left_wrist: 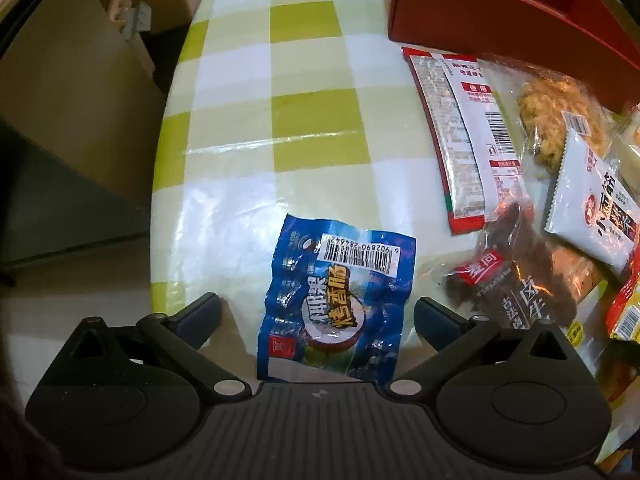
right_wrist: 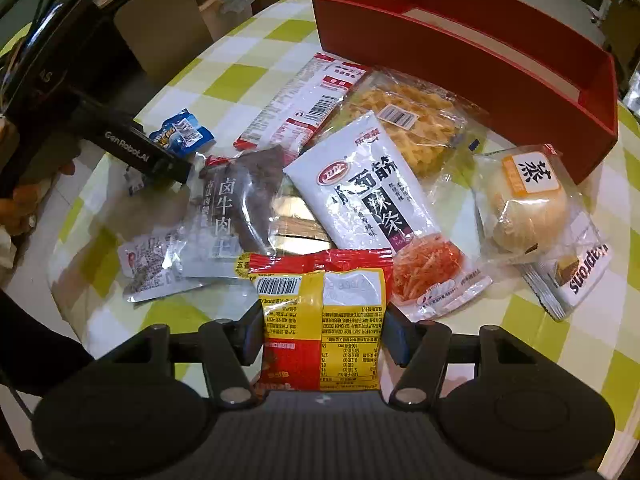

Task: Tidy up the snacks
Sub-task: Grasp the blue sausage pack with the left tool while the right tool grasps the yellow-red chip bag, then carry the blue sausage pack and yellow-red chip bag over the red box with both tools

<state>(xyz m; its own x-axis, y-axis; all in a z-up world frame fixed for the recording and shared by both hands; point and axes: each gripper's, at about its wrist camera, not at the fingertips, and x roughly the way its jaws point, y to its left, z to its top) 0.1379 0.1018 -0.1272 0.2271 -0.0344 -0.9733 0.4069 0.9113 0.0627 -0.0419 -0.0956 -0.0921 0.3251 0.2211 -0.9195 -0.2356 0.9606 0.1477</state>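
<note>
A blue sausage packet [left_wrist: 336, 304] lies on the checked tablecloth between the fingers of my left gripper [left_wrist: 316, 314], which is open around it without touching. It also shows in the right wrist view [right_wrist: 182, 134] beside the left gripper body [right_wrist: 136, 152]. My right gripper [right_wrist: 324, 330] has its pads against both sides of a red and yellow snack packet [right_wrist: 320, 320]. Ahead lie a white spicy-strip bag [right_wrist: 372, 208], a beef packet [right_wrist: 236, 204], a noodle bag [right_wrist: 408, 120] and a bun [right_wrist: 528, 204].
A red open box [right_wrist: 480, 68] stands at the back of the table, also seen in the left wrist view [left_wrist: 500, 12]. A long red-white packet [right_wrist: 304, 104] and a wafer packet [right_wrist: 572, 276] lie nearby. The table's left edge [left_wrist: 168, 184] drops to cardboard boxes.
</note>
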